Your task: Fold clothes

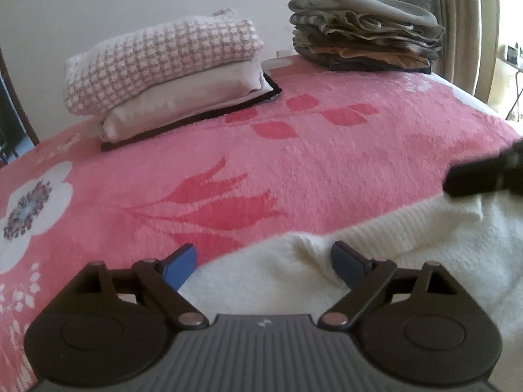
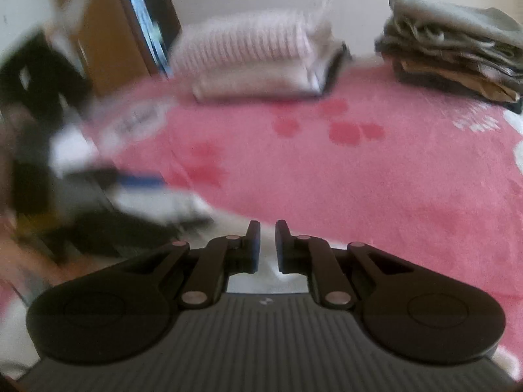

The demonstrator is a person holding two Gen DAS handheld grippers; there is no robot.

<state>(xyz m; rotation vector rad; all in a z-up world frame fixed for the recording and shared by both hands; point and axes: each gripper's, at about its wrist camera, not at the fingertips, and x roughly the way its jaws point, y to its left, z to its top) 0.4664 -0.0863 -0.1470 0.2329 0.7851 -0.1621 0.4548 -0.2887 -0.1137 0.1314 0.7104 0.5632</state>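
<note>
A white knitted garment (image 1: 408, 245) lies spread on the near right part of the pink flowered blanket (image 1: 310, 163). My left gripper (image 1: 264, 261) hovers over its left edge with the jaws wide apart; the blue pads (image 1: 181, 264) press on nothing. My right gripper (image 2: 266, 241) has its jaws almost together, with white cloth (image 2: 266, 277) showing in the narrow gap. In the left wrist view the right gripper (image 1: 480, 176) appears as a dark shape at the garment's far right corner. The left side of the right wrist view is blurred.
A folded checked pink-and-white pile (image 1: 163, 62) rests on a dark-edged cloth at the back left. A stack of grey and brown folded clothes (image 1: 366, 29) stands at the back right, near a curtain (image 1: 457, 16). A wooden door (image 2: 108, 32) is beyond the bed's left side.
</note>
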